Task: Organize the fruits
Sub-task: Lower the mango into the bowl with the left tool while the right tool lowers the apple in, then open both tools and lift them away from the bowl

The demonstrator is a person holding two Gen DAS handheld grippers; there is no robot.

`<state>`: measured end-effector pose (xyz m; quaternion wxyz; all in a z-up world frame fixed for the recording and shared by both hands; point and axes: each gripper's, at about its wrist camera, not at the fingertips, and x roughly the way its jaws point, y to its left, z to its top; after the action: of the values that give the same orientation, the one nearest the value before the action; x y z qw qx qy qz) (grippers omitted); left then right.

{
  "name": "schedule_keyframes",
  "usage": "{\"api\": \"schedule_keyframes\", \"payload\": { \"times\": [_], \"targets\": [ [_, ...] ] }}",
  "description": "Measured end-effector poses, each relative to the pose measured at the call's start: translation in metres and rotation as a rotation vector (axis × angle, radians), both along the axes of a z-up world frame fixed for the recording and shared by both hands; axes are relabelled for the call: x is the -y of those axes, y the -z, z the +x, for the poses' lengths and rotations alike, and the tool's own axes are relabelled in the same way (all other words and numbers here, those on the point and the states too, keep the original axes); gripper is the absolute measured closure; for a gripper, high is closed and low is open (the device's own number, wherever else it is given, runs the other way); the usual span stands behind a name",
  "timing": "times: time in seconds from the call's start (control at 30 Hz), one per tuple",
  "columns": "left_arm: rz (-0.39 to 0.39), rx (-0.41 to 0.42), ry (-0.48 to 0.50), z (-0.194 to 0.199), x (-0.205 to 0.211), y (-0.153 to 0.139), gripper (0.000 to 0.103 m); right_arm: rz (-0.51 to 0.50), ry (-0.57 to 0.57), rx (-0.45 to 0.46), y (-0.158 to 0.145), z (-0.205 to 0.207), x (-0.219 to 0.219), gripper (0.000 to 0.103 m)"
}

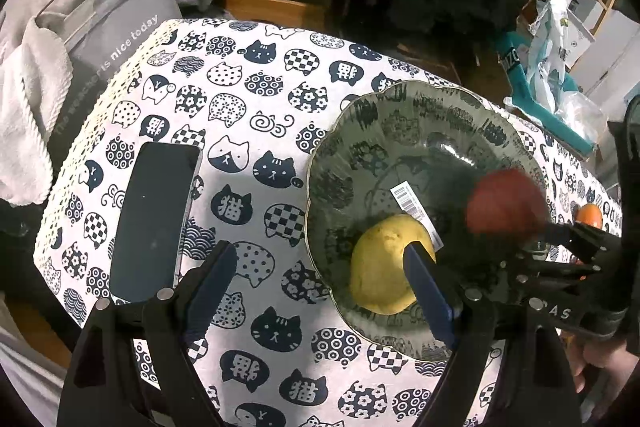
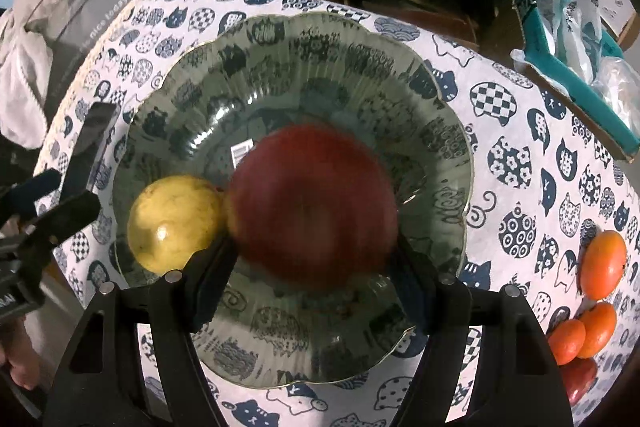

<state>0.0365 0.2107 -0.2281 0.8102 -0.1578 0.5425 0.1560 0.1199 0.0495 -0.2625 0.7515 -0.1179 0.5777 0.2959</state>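
The red apple (image 2: 314,203), blurred and round, hangs over the glass bowl (image 2: 440,131), pinched between the right gripper (image 2: 312,267) fingers, which point steeply down. Beside it a yellow fruit (image 2: 174,223) lies in the bowl. The left gripper (image 1: 320,283) stands spread, holding nothing, above the cat-print tablecloth (image 1: 256,131).

The bowl (image 2: 304,39) is ribbed, glossy clear glass with a paper barcode label (image 1: 416,207) stuck on it. Printed cotton-like cloth (image 1: 240,115) covers the tabletop, matt. The yellow fruit (image 2: 172,223) has a dull, lightly pitted skin; the red apple (image 2: 316,203) looks smooth, though blurred. A phone (image 1: 154,223) shows glossy black glass.
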Motion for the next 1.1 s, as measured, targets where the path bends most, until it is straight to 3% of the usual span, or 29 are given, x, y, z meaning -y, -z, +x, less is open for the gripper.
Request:
{"api": "schedule_keyframes", "payload": {
  "times": [0.43, 0.77, 1.1],
  "targets": [
    [-0.002, 0.017, 0.018, -0.002, 0.010, -0.012, 0.016, 0.051, 0.030, 0.092, -0.051, 0.000, 0.015, 0.030],
    [-0.005, 0.095, 0.064, -0.005, 0.035, -0.050, 0.016, 0.095, 0.087, 0.191, -0.100, -0.010, 0.050, 0.029],
    [0.046, 0.156, 0.138, -0.013, 0.062, -0.081, 0.016, 0.138, 0.131, 0.283, -0.147, -0.030, 0.086, 0.025]
  ]
}}
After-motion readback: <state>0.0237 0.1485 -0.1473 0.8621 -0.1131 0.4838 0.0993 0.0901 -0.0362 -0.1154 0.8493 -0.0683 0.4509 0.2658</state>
